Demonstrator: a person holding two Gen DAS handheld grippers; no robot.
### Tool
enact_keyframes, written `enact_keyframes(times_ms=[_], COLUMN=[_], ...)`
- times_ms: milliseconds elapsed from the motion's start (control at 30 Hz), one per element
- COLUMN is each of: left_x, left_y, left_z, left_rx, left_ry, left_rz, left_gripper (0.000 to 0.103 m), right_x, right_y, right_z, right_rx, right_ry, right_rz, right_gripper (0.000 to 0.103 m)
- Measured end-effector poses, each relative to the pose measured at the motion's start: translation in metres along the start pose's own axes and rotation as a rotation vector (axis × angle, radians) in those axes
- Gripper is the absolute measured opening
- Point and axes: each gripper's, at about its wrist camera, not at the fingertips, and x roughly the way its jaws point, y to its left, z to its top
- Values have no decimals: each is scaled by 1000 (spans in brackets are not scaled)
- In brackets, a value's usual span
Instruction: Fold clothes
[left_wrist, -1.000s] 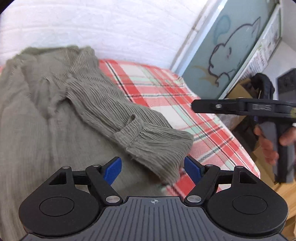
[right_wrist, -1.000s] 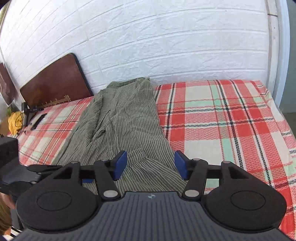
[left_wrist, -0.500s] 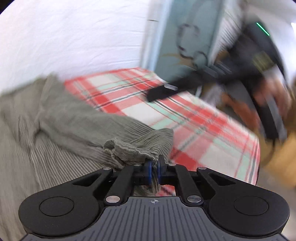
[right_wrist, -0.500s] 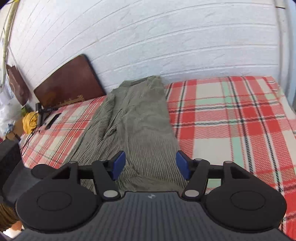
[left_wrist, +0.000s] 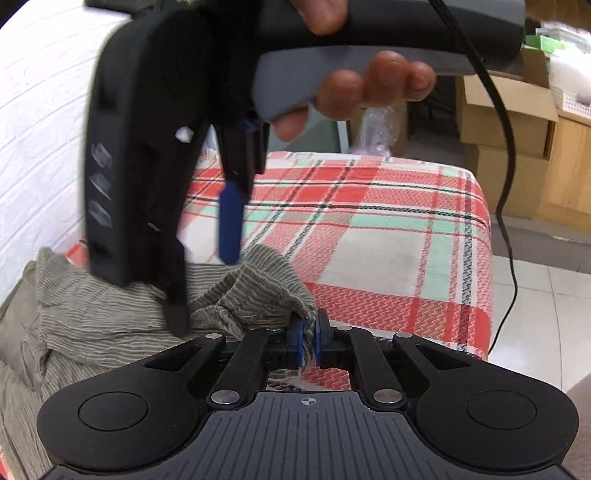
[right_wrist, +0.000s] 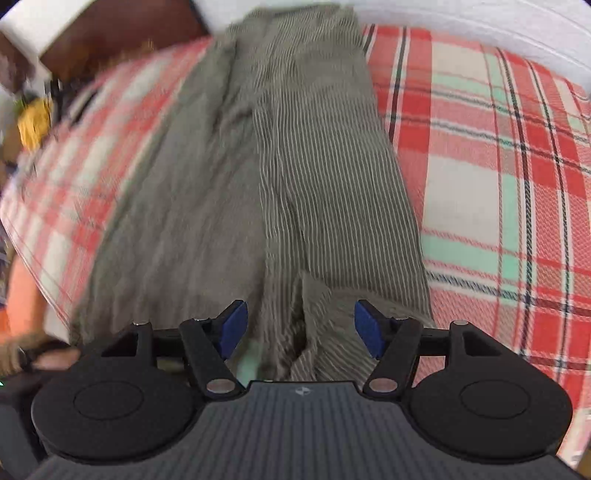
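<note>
On the plaid bedspread (left_wrist: 388, 229) the striped grey-green shirt (right_wrist: 295, 166) lies lengthwise, its body stretched toward the white brick wall (left_wrist: 33, 129). My left gripper (left_wrist: 306, 341) is pinched tight on the sleeve cuff (left_wrist: 258, 288), the blue pads pressed together with a bunch of fabric between them. My right gripper (right_wrist: 301, 326) hovers over the near hem, jaws spread and nothing clamped — the cloth only lies beneath the gap. In the left wrist view it hangs just beside the cuff, my hand (left_wrist: 369, 85) wrapped round its handle.

I judge this cloth light, thin and very limp (crinkly weave, so not slippery). It will sag and drag wherever it is unsupported, and a single pinch gathers it into a wad. The hem corner nearest the right gripper seems the best second hold — an edge, two layers at most, so the fold stays flat.
</note>
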Motion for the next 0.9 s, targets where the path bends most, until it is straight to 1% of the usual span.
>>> enact_keyframes(times_ms=[33, 67, 100, 133, 200, 233, 300, 333, 367, 433, 500, 533, 600, 633, 700, 800, 900], left_x=[0, -1, -2, -3, -10, -16, -31, -39, -44, -49, -45, -43, -36, -32, -25, -26, -33], left_y=[-1, 0, 2, 4, 9, 15, 31, 41, 52, 70, 84, 91, 98, 100, 100, 99, 104], left_z=[-1, -2, -3, -4, -9, -12, -20, -25, -32, -48, -64, -72, -86, -90, -94, -98, -110], left_rx=[-2, -11, -25, -39, -73, -111, -234, -325, -425, -635, -853, -962, -1139, -1195, -1245, -1289, -1369], left_ry=[-2, -3, -3, -2, -15, -24, -49, -65, -75, -86, -97, -102, -116, -121, -128, -165, -225], left_rz=[-1, -2, -4, -7, 15, 25, 18, 5, -26, -118, -241, -303, -382, -404, -418, -402, -408], left_gripper=[2, 2, 2, 2, 8, 33, 50, 66, 72, 72, 72, 72, 73, 73, 72, 73, 76], right_x=[4, 7, 7, 6, -7, -16, -37, -47, -56, -69, -76, -78, -77, -76, -74, -70, -67], right_y=[0, -3, -6, -10, -13, -15, -21, -24, -28, -36, -37, -37, -40, -41, -42, -44, -52], right_z=[-3, -6, -9, -12, -20, -25, -39, -47, -56, -74, -95, -105, -123, -127, -134, -142, -149], right_rx=[-8, 0, 22, 47, 74, 99, 168, 207, 257, 362, 429, 455, 508, 527, 556, 587, 632], right_ry=[27, 47, 48, 42, -32, -85, -199, -259, -324, -444, -552, -598, -666, -686, -713, -734, -760], right_rz=[-17, -18, -8, 5, 22, 42, 88, 115, 151, 209, 239, 254, 307, 329, 355, 360, 350], right_gripper=[62, 28, 10, 10, 9, 9, 9, 10, 10, 10, 10, 10, 10, 10, 10, 10, 10])
